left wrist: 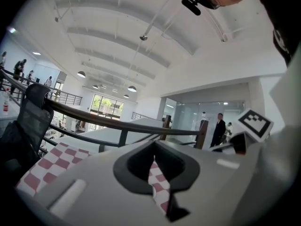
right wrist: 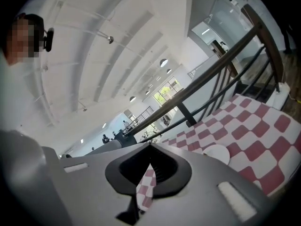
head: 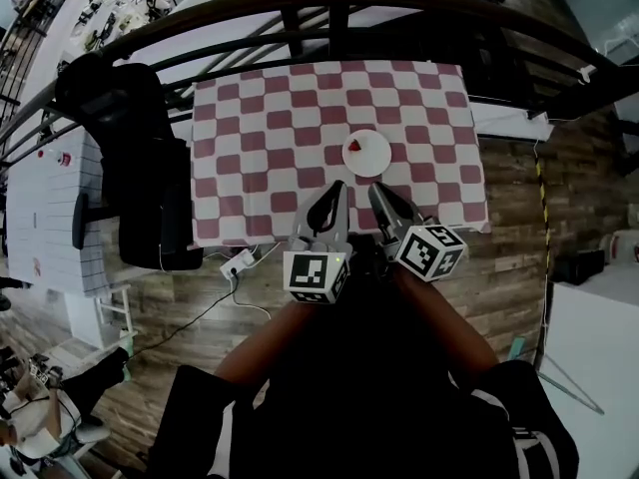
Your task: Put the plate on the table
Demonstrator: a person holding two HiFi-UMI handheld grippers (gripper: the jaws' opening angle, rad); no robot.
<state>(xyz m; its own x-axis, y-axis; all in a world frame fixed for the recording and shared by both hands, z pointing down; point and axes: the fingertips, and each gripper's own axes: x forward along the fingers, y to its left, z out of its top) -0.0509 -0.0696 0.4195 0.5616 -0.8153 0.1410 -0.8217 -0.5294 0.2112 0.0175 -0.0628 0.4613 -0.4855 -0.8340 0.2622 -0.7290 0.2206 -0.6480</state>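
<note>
A small white plate rests on the red-and-white checkered table, right of the middle, with a small red thing on it. Both grippers hang over the table's near edge, short of the plate and apart from it. My left gripper is shut and holds nothing. My right gripper is also shut and empty. In the left gripper view the jaws meet, with only a sliver of checkered cloth showing through. In the right gripper view the shut gripper points at the table, and the plate lies to its right.
A black office chair stands at the table's left end. A dark curved railing runs behind the table. A white power strip with a cable lies on the wooden floor below the near edge. A white surface sits at the lower right.
</note>
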